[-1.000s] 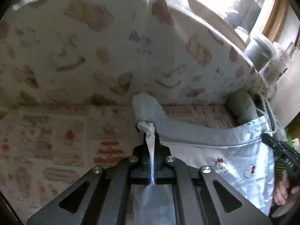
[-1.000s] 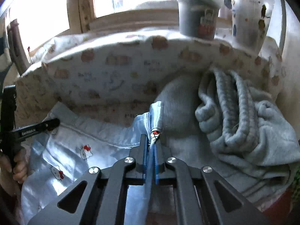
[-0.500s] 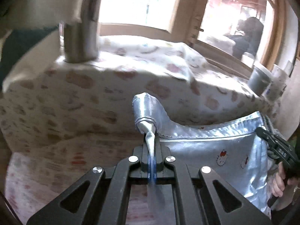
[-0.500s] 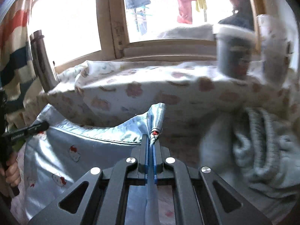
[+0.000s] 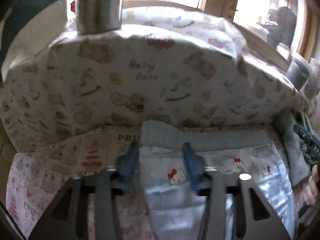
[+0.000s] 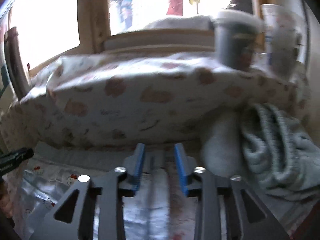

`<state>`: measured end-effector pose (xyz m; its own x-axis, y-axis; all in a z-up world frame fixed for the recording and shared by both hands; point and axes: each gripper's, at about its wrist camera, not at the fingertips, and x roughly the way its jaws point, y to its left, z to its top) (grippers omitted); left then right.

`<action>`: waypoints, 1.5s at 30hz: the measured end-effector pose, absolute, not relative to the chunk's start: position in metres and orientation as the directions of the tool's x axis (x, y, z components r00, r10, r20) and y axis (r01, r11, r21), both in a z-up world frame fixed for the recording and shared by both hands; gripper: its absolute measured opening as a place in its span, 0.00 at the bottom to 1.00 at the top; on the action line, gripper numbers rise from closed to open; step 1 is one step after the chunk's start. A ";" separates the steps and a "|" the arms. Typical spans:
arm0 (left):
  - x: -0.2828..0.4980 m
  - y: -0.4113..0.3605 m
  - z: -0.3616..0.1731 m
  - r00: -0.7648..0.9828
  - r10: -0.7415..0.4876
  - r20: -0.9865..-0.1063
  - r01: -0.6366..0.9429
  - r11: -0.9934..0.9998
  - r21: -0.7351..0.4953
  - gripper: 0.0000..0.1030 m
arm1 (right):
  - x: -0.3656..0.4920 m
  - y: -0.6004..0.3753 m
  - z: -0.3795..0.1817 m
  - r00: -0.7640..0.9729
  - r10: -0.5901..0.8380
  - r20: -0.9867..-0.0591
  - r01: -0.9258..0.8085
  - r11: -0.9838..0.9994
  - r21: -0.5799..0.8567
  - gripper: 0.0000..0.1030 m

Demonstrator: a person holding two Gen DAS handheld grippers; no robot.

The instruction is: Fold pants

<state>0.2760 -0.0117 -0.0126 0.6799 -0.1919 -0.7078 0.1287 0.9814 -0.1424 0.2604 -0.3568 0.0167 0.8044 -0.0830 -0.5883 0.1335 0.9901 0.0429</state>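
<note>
- The bed (image 5: 50, 172) with its printed sheet carries everything; a large bear-print pillow (image 5: 140, 76) stands along the far side, and a heap of grey knitwear (image 6: 276, 150) lies at the right.
- The pants (image 5: 210, 180) — pale, shiny blue, with small cat-face prints and a grey waistband (image 5: 200, 138) — lie spread on the sheet just in front of the pillow, waistband along the far edge, touching the knitwear at the right end.
- Progress, as a judgement: the garment looks laid out flat with its top edge straight, so the spreading seems done. No crease shows in these views, and the legs run out of view at the near side — the folding itself appears largely left.
- The left gripper (image 5: 161, 160) has just been opening; its blue fingers (image 5: 128, 164) stand apart over the left waistband corner, cloth lying between them but not pinched.
- The right gripper (image 6: 160, 164) has likewise just been opening, released over the right end, nothing clamped.
- A dark cup (image 6: 234, 40) stands on the sill beyond, blurred.
</note>
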 end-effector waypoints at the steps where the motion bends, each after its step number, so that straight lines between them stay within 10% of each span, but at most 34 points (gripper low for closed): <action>1: 0.268 -0.010 -0.010 0.689 -0.188 -0.700 0.133 0.982 -0.133 0.53 | 0.251 -0.363 0.021 0.810 -0.100 -0.578 0.150 0.988 0.040 0.44; 17: 0.067 -0.008 0.003 0.755 -0.275 -0.595 0.208 0.961 -0.180 0.58 | 0.111 -0.365 -0.019 0.557 0.331 -0.762 -0.121 0.940 0.320 0.34; 45: -0.028 -0.039 -0.009 0.792 -0.284 -0.540 0.249 0.958 -0.139 0.58 | 0.098 -0.378 -0.023 0.689 0.206 -0.695 -0.058 0.971 0.230 0.02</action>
